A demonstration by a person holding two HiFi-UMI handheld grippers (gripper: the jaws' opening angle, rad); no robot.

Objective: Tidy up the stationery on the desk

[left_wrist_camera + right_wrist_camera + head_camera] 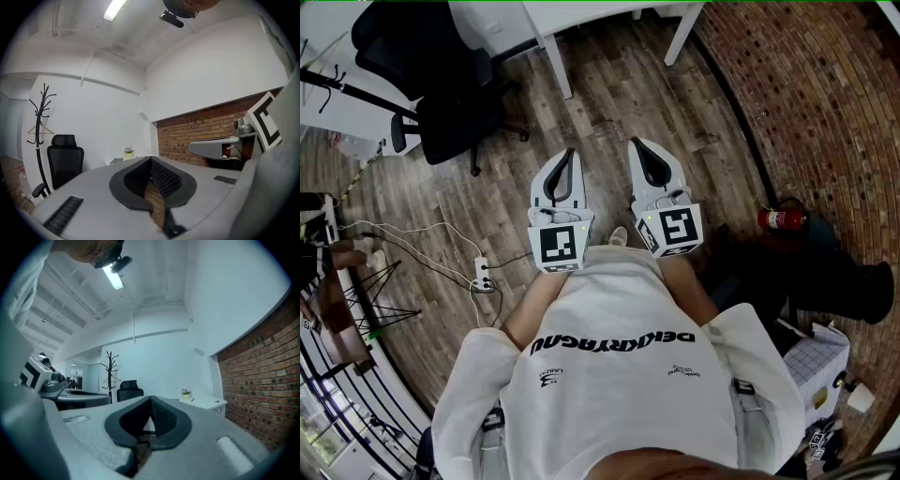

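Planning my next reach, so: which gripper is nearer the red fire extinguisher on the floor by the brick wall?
Right. The right gripper hangs left of the red fire extinguisher in the head view; the left gripper sits farther left, past the right one.

There are two hand-held grippers, the left hand-held gripper and the right hand-held gripper. On the floor I count one black chair, one fire extinguisher and one power strip. There is one white worktop, one coat rack and one small plant.
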